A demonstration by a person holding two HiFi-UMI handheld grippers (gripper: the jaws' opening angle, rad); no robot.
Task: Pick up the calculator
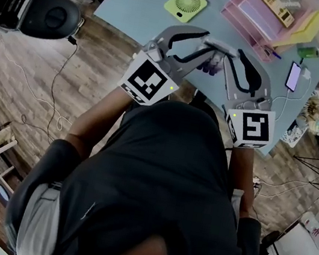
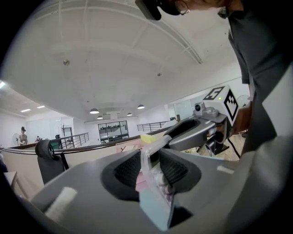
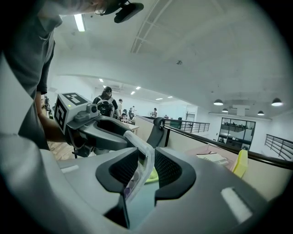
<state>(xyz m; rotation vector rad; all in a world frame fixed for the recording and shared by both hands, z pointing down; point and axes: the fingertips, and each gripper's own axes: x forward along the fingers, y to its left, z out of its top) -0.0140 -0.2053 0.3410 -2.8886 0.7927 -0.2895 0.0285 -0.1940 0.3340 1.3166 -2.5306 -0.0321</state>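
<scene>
Left gripper (image 1: 209, 47) and right gripper (image 1: 231, 52) both clenched on one clear pouch (image 1: 210, 66), above near edge of tabletop (image 1: 143, 11). Calculator (image 1: 277, 6) lies on pink tray (image 1: 240, 16), far right corner. Reaching it likely needs one gripper freed.

Left gripper (image 1: 207, 47) and right gripper (image 1: 229, 55) holding clear pouch (image 1: 214, 60) over blue table (image 1: 137, 10), calculator (image 1: 277, 7) on pink trays (image 1: 247, 18)

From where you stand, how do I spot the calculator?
Look to the far right of the light blue table, where the pink tray stack sits. The calculator lies on top of it, tan with rows of buttons, unlike the smooth phone nearer the edge.
</scene>
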